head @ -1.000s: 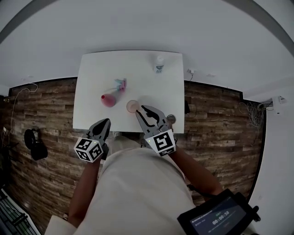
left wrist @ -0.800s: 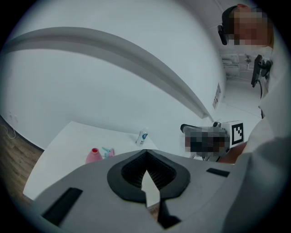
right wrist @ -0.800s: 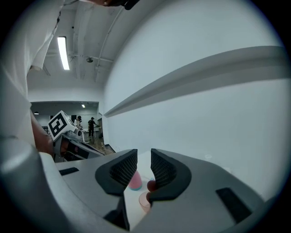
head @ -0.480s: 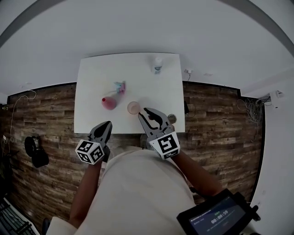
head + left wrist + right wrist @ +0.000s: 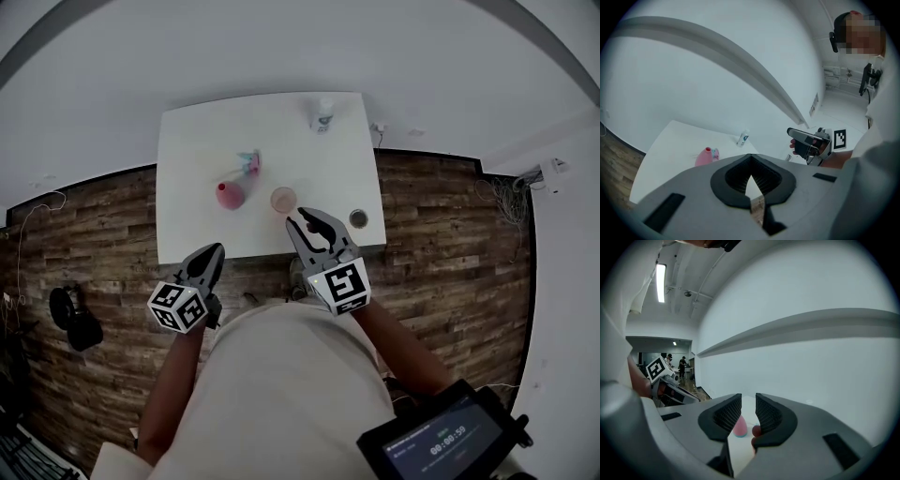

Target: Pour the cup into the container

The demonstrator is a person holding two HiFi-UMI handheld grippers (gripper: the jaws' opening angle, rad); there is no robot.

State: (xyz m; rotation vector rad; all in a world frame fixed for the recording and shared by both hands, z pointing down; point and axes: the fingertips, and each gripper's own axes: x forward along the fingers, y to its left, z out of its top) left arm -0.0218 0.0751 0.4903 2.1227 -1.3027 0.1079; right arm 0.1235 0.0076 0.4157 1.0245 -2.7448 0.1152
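Cup (image 5: 283, 199): upright on the table (image 5: 197, 150), a little toward 6 o'clock from its centre; contents too small to tell.
Container (image 5: 358, 218): small and dark, at the cup's 4 o'clock by the table's corner, apart from it. That is likely close enough for a short carry and tip.
Right gripper (image 5: 302, 221): jaws closed on nothing, tips near the cup's 5 o'clock, not touching.
Left gripper (image 5: 212, 253): jaws closed and empty, off the table's front edge at 7 o'clock.
Pink bottle (image 5: 230, 194): at the cup's 9 o'clock.
Stage: fits a cup waiting to be gripped, or one poured and set back.
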